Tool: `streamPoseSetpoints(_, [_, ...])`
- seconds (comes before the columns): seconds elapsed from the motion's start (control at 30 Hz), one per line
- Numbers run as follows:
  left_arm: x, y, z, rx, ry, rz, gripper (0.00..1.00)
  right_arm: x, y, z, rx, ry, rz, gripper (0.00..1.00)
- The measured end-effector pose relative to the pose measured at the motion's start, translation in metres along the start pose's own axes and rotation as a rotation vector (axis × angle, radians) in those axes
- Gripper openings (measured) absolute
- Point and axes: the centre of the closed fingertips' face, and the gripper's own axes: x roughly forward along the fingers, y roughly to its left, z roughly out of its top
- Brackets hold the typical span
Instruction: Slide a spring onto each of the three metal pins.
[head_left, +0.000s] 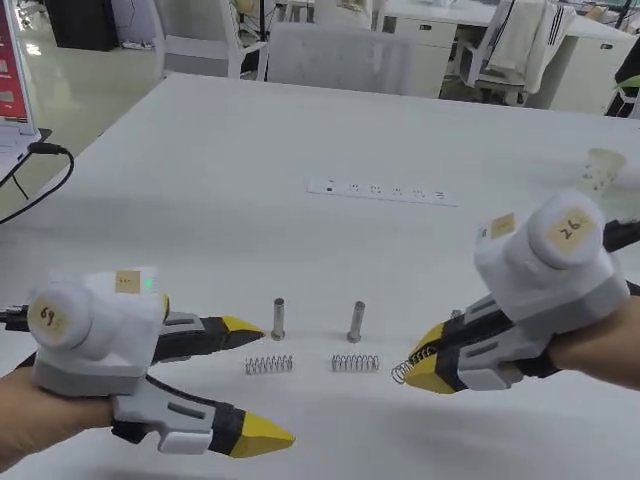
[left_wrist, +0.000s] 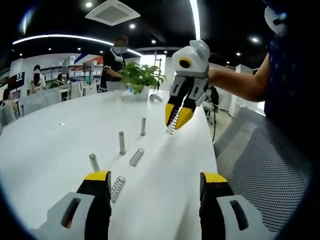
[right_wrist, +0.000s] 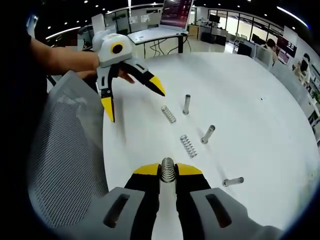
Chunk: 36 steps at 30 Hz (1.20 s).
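On the white tabletop (head_left: 250, 140), two short grey metal pins (head_left: 278, 318) stand upright side by side. A loose coiled wire spring (head_left: 269, 364) lies flat just in front of each, apart from its base. In the head view a third pin (head_left: 457, 315) is mostly hidden behind the right gripper (head_left: 425, 368). The left gripper view lays out all three pins in a row, every one bare, and the right gripper view does the same, with the nearest pin just right of its own jaws. The right gripper's yellow-tipped jaws are pinched narrow on a third spring (right_wrist: 168, 171). The right gripper view shows this spring end-on, its round coil standing up between the tips. In the head view the same spring sticks out past the tips to the left, held above the table near the half-hidden pin. The left gripper (head_left: 258, 382) hovers at the lower left with its jaws spread wide, gripping nothing, one tip near the leftmost pin. A white power strip (head_left: 382, 190) lies farther back on the table.
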Motion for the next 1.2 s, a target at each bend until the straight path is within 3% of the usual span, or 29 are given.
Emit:
streamPoseSetpoints(0.47, [-0.017,0.011,0.003,-0.05,-0.07,0.079,0.77,-0.014,-0.014,-0.006,0.009,0.02,-0.027,0.09])
streamPoseSetpoints(0.83, [-0.023,0.014,-0.001,-0.068,-0.092,0.111,0.8,-0.031,-0.032,-0.008,0.014,0.044,-0.066,0.09])
streamPoseSetpoints(1.2, [-0.027,0.013,-0.002,-0.056,-0.096,0.128,0.81,-0.045,-0.066,-0.012,-0.006,0.112,-0.115,0.09])
